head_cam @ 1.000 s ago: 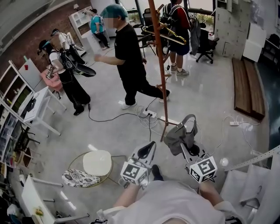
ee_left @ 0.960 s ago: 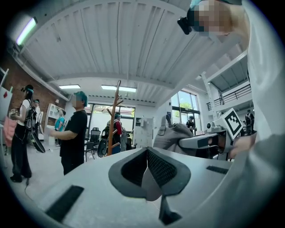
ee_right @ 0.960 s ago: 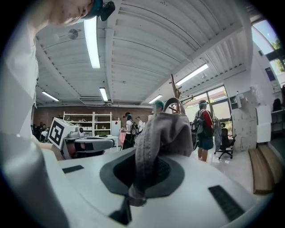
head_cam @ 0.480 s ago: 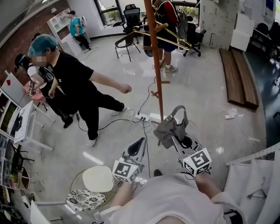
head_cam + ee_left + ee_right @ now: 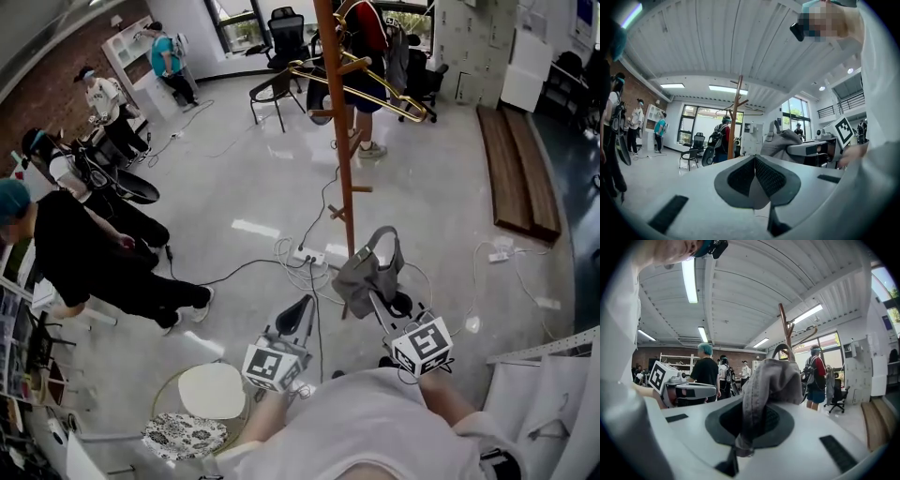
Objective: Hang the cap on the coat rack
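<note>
A grey cap (image 5: 367, 275) hangs from my right gripper (image 5: 375, 296), whose jaws are shut on its fabric. In the right gripper view the cap (image 5: 769, 380) drapes over the pads and hides the right gripper's (image 5: 750, 422) tips. The tall wooden coat rack (image 5: 341, 169) stands just beyond the cap, its pole rising behind it (image 5: 786, 329). My left gripper (image 5: 305, 315) is held to the left of the cap, level, with its pads together and nothing between them (image 5: 755, 161). From the left gripper view, the cap (image 5: 781, 140) and rack (image 5: 734, 125) show ahead.
Gold hangers (image 5: 366, 86) hang on the rack's upper pegs. A power strip (image 5: 309, 255) with cables lies by the rack's foot. A white round stool (image 5: 210, 389) is near my left side. A person in black (image 5: 89, 267) crouches at left; others stand farther off.
Both grippers and the cap have come closer to the coat rack. The person in black has walked from the middle of the floor to the far left.
</note>
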Tool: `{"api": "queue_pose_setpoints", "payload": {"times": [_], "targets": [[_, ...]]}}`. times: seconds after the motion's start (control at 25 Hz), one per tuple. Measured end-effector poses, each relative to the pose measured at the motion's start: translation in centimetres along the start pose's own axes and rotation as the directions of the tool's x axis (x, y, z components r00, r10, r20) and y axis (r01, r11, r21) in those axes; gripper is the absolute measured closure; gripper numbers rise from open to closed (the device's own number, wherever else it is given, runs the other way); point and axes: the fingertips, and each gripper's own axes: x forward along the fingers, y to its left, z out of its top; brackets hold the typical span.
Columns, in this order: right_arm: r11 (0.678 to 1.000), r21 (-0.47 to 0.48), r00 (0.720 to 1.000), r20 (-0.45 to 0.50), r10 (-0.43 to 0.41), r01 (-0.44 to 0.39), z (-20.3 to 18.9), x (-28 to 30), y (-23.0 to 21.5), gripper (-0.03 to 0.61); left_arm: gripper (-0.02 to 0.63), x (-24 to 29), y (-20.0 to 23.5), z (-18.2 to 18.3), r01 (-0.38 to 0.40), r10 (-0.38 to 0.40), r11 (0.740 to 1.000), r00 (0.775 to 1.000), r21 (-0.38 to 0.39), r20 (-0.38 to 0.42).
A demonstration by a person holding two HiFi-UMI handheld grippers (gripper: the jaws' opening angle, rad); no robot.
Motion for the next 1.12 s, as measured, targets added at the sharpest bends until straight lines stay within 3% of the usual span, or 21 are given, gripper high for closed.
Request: {"api": "queue_pose_setpoints", "payload": {"times": [0.32, 0.64, 1.12], "targets": [[0.996, -0.015, 0.996, -0.032, 0.088, -0.089, 0.1, 1.9, -2.6, 0.552, 0.603, 3.0, 0.4, 0.4, -0.078, 0.078, 0.997, 0.997, -0.017, 0.005], [0.992, -0.019, 0.991, -0.037, 0.126, -0.127, 0.7, 3.8, -3.9, 0.552, 0.603, 4.0, 0.7, 0.5, -0.116, 0.116, 0.993, 0.993, -0.033, 0.002], [0.981, -0.132, 0.990, -0.002, 0.143, -0.142, 5.8, 11.5, -5.0, 0.552, 0.603, 3.5, 2.3, -0.1, -0.136, 0.137, 0.990, 0.991, -0.035, 0.011]]}}
